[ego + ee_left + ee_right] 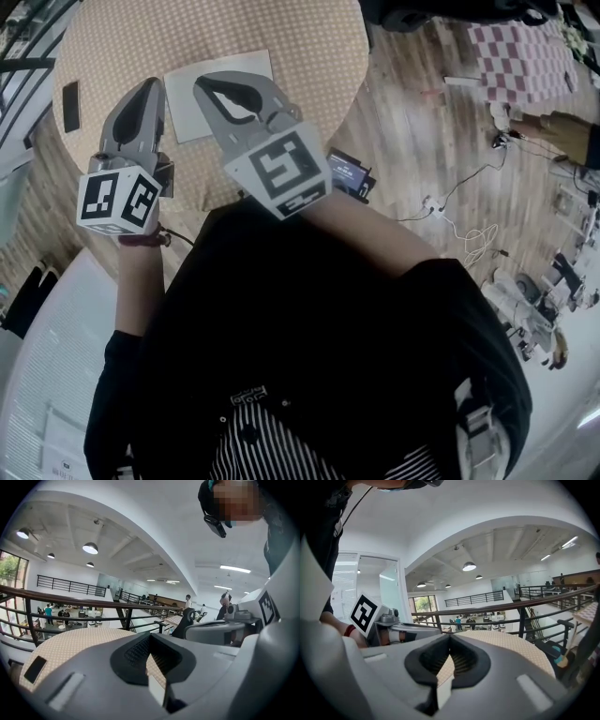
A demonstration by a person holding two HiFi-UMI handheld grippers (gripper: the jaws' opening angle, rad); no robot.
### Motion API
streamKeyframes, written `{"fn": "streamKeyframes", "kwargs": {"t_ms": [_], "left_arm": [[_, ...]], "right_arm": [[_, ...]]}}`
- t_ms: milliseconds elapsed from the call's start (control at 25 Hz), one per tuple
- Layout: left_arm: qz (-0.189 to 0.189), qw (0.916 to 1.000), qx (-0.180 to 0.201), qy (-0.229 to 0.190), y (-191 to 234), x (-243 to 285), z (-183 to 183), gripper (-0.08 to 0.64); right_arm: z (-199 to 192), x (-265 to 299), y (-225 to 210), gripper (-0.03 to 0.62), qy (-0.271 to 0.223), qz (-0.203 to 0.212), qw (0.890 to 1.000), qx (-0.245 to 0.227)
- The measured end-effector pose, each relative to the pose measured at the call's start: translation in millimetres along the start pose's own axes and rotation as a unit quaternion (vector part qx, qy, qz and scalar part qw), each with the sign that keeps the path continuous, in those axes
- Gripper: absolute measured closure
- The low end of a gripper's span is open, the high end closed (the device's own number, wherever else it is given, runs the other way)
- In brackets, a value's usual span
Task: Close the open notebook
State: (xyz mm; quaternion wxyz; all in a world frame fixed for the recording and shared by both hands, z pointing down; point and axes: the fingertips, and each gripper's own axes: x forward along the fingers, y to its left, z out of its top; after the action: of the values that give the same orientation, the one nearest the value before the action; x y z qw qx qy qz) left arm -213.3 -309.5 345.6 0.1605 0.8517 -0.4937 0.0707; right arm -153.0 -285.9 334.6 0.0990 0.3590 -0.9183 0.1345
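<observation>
A pale notebook (225, 80) lies flat on the round table with the tan patterned cloth (309, 47), in the head view; I cannot tell whether it is open. My left gripper (150, 86) hovers over the table's near left part, jaws together and empty. My right gripper (201, 84) reaches over the notebook's near left edge, also shut with nothing held. In the left gripper view the left gripper (150, 635) points across the table (70, 641). In the right gripper view the right gripper (450, 636) does the same over the table (511, 644).
A flat black object (70, 105) lies at the table's left edge. A small device with a screen (349, 174) sits low at the table's right. Cables (450, 211) trail on the wooden floor. A checked cloth (525, 56) is at the far right. A railing (70, 603) runs behind the table.
</observation>
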Motion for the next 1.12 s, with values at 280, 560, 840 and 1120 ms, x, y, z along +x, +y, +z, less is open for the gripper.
{"fn": "streamKeyframes", "kwargs": {"t_ms": [280, 560, 840, 1120], "left_arm": [[0.015, 0.9997, -0.004, 0.018, 15.2, 18.7, -7.7, 0.557], [0.007, 0.999, -0.023, 0.038, 13.9, 40.1, -23.6, 0.557], [0.0, 0.9971, -0.031, 0.069, 10.7, 52.0, -49.3, 0.557], [-0.008, 0.9953, -0.039, 0.088, 3.4, 68.0, -68.2, 0.557]], "right_arm": [[-13.3, 7.9, -20.8, 0.592, 0.006, -0.007, 1.0, 0.018], [-37.6, 13.9, -42.5, 0.592, 0.026, -0.02, 0.999, 0.037], [-65.0, 20.1, -57.6, 0.592, 0.048, -0.022, 0.997, 0.054], [-98.7, 28.8, -72.6, 0.592, 0.077, -0.025, 0.994, 0.075]]}}
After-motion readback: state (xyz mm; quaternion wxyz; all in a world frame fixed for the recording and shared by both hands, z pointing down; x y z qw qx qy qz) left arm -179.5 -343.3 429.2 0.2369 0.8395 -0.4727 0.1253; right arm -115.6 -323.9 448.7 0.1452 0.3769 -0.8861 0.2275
